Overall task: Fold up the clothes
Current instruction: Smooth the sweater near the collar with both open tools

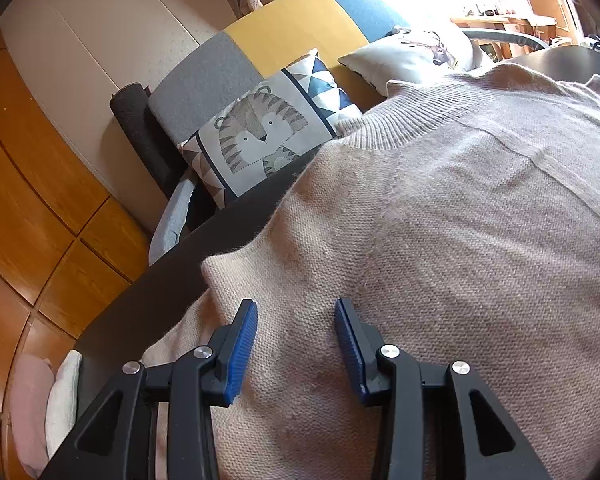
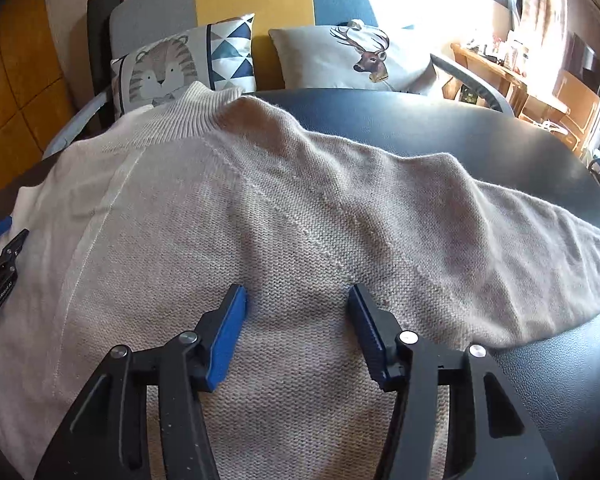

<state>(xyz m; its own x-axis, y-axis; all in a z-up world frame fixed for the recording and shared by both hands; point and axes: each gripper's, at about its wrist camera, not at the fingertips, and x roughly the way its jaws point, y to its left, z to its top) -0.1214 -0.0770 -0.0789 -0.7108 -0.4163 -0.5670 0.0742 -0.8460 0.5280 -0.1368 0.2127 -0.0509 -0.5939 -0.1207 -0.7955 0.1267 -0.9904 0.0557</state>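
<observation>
Left wrist view: beige knit sweater (image 1: pixel 440 220) lies spread on a dark table (image 1: pixel 148 300), its ribbed collar (image 1: pixel 384 128) toward the far edge. Left gripper (image 1: pixel 296 308) sits low over the knit near the sweater's left side, jaws wide apart, blue pads (image 1: pixel 242 348) either side of a strip of fabric; nothing is pinched. Whether the tips press into the knit cannot be told. A folded corner of the sweater lies just ahead of the left finger, near the table edge. Beyond the table: a sofa with grey, yellow and blue panels (image 1: pixel 300 24), a tiger-print cushion (image 1: pixel 260 136) and a deer-print cushion (image 1: pixel 416 52). Wooden floor (image 1: pixel 32 184) to the left; pink and white cloth (image 1: pixel 44 404) low beside the table.

Right wrist view: the same sweater (image 2: pixel 220 208) covers most of the table (image 2: pixel 420 120), collar (image 2: pixel 184 116) at the far side, one sleeve (image 2: pixel 520 248) stretched out to the right across the dark top. Right gripper (image 2: pixel 298 296) hovers over the body near the sleeve seam, jaws wide apart, holding nothing. The left gripper (image 2: pixel 0 240) shows partly at the left edge, over the sweater's side. Tiger cushion (image 2: pixel 180 64) and deer cushion (image 2: pixel 352 56) sit behind the table.
</observation>
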